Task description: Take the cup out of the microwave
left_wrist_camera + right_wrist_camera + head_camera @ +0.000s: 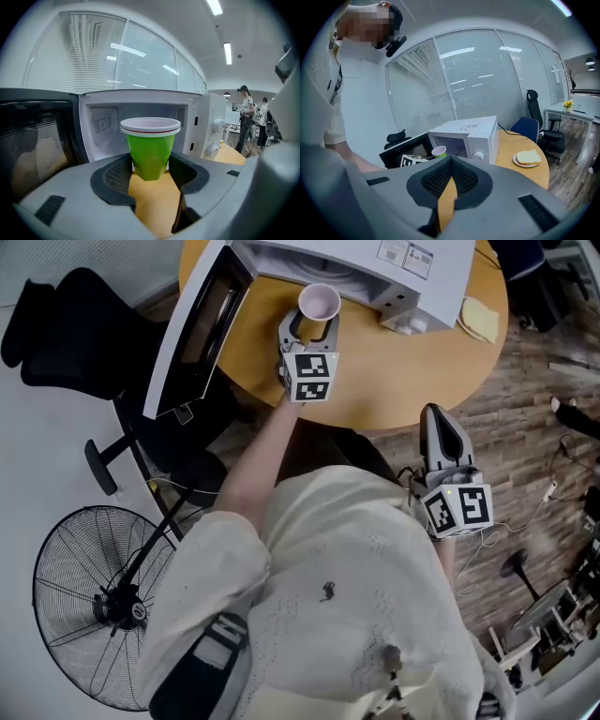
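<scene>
A green cup (318,311) with a white rim and pale inside hangs just above the round wooden table (394,381), in front of the white microwave (375,263). The microwave's door (199,329) stands swung open to the left. My left gripper (314,329) is shut on the cup, one pad on each side. In the left gripper view the cup (150,149) sits upright between the pads of that gripper (150,165), with the empty microwave cavity (103,126) behind it. My right gripper (439,420) stays at the table's near edge, shut on nothing (450,163).
A plate with a slice of bread (528,158) lies on the table to the right of the microwave (473,136). A black office chair (56,334) and a floor fan (94,606) stand at the left. People (246,119) stand in the far background.
</scene>
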### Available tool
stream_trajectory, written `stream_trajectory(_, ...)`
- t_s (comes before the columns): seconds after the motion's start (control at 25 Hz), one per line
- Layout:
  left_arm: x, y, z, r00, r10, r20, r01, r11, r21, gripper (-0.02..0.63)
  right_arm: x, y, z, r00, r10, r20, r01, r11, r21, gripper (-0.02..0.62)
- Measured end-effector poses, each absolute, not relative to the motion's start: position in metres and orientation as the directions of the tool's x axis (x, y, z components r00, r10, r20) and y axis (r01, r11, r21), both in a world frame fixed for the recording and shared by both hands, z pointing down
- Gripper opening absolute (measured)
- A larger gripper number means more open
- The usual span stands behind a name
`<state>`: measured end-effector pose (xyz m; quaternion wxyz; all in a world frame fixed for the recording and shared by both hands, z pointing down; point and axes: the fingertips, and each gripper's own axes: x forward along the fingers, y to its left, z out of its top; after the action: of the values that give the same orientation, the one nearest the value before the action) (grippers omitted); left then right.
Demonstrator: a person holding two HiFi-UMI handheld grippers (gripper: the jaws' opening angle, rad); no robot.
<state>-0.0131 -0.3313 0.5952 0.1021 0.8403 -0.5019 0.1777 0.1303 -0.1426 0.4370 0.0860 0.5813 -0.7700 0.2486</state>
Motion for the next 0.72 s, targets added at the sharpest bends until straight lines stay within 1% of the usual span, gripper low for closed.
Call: stream_trajectory(0.72,-0.014,-0.22,0.573,0.431,-0.806,0.406,-0.878,-0.478,-0.016,0.265,0.127,-0.11,0.437,-0.455,-0.806,0.379,-0.886,0.37,-0.279,0.008)
